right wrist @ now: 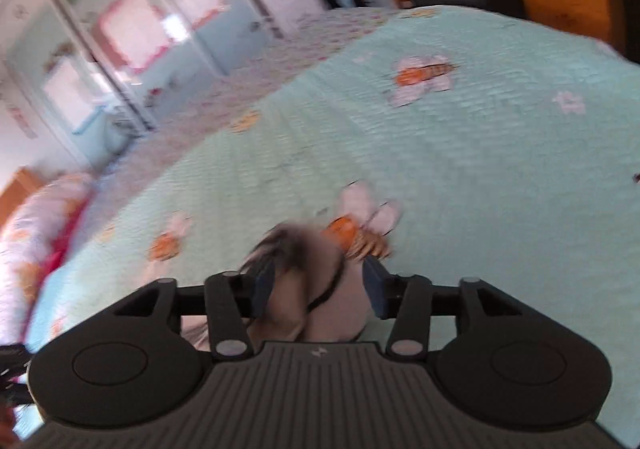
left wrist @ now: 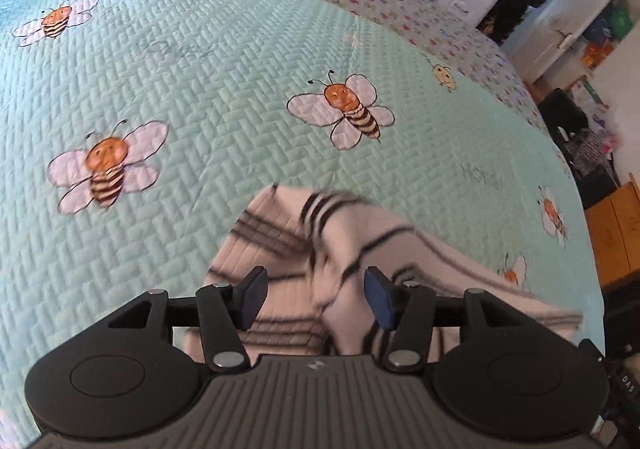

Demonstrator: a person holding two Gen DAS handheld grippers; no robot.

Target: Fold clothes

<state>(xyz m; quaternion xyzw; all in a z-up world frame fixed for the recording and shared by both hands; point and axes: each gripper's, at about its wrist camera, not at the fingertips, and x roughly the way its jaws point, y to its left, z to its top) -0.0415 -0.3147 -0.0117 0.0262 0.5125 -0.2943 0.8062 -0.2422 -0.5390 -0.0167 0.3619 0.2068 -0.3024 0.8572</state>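
One garment in play: a pale pink knit with black stripes (left wrist: pixel 348 249), bunched and rumpled on the mint bee-print quilt (left wrist: pixel 200 89), low in both wrist views. My read: light, soft, limp knit with no stiffness, so it will sag and drag from any pinch point, and the layers will likely slide on each other. Best holds are probably a hem edge or corner, single layer, not the bunched middle; the motion blur hides the seams, so I can't tell which edge is which.

Left gripper (left wrist: pixel 316 297): jaws spread wide, blue pads well apart. A raised fold of the knit stands between them at 12 o'clock from the gripper body. Neither pad looks pressed on it, so nothing is clamped.

Right gripper (right wrist: pixel 318 289): jaws also apart, with a lump of the pale pink knit (right wrist: pixel 316 281) filling the gap between the pads. Heavy blur; cloth appears to touch the left pad (right wrist: pixel 264 285), but I can't tell if it is actually pinched. The bee print sits at 1 o'clock just past the fingertips.
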